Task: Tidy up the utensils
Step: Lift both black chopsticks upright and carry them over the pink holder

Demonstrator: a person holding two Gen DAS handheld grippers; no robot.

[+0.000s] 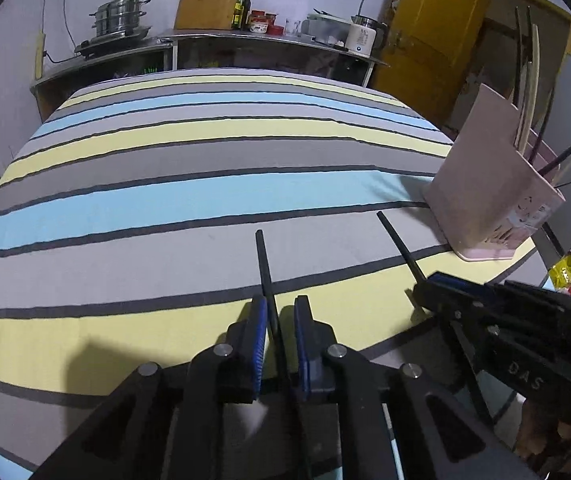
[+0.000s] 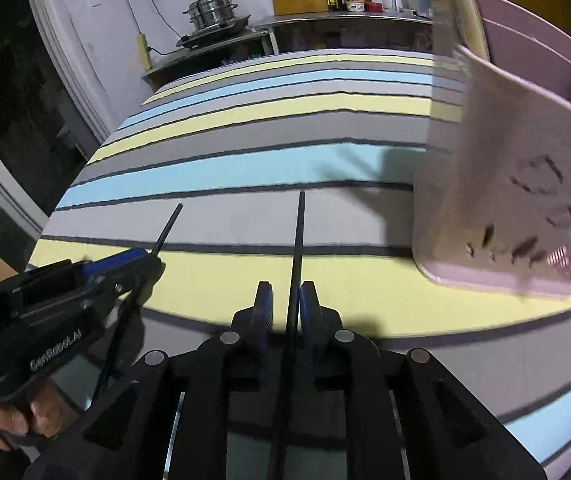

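Left tongs (image 1: 279, 320) stand slightly spread around a black chopstick (image 1: 263, 264); I see a gap on its right side. Right tongs (image 2: 285, 304) are likewise parted, with a second chopstick (image 2: 298, 232) between the pads. Both sticks jut forward over the striped cloth (image 1: 165, 200). Just right of them stands a pink utensil holder (image 1: 485, 184) with more sticks in it.
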